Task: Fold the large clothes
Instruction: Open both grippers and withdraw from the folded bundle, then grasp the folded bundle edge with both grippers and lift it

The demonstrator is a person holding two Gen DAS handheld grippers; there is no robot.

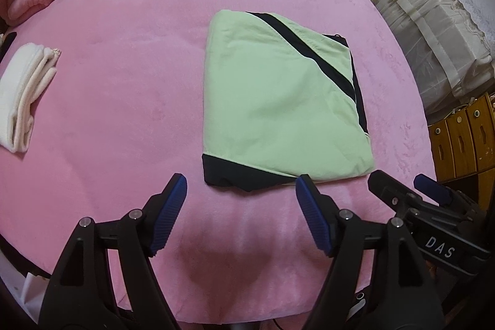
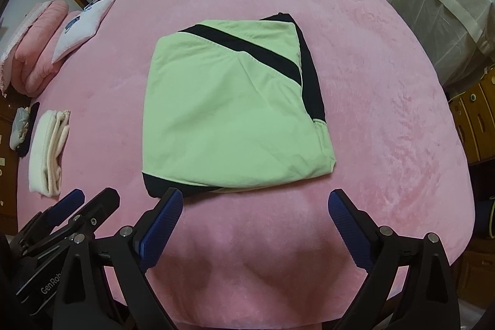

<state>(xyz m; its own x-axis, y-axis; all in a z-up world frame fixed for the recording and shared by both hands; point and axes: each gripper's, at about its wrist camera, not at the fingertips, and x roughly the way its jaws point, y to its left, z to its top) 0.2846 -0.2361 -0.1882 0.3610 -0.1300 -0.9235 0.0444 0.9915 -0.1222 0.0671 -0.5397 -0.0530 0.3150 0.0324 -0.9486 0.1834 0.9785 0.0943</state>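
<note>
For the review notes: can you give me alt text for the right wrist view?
A green and black garment lies folded into a neat rectangle on a pink blanket. The right gripper hangs open and empty just short of its near edge, with the left gripper beside it. A folded white cloth lies far left.

Both wrist views steeply down over bed (image 1: pixel 123 82), sharing folded garment (image 1: pixel 278 101)

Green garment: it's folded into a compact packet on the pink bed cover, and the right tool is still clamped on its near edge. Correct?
Not quite. The green garment does lie folded on the pink bed cover, but the right tool is open and clear of it, nothing between its pads, as the right wrist view shows. The left tool is open too.
</note>
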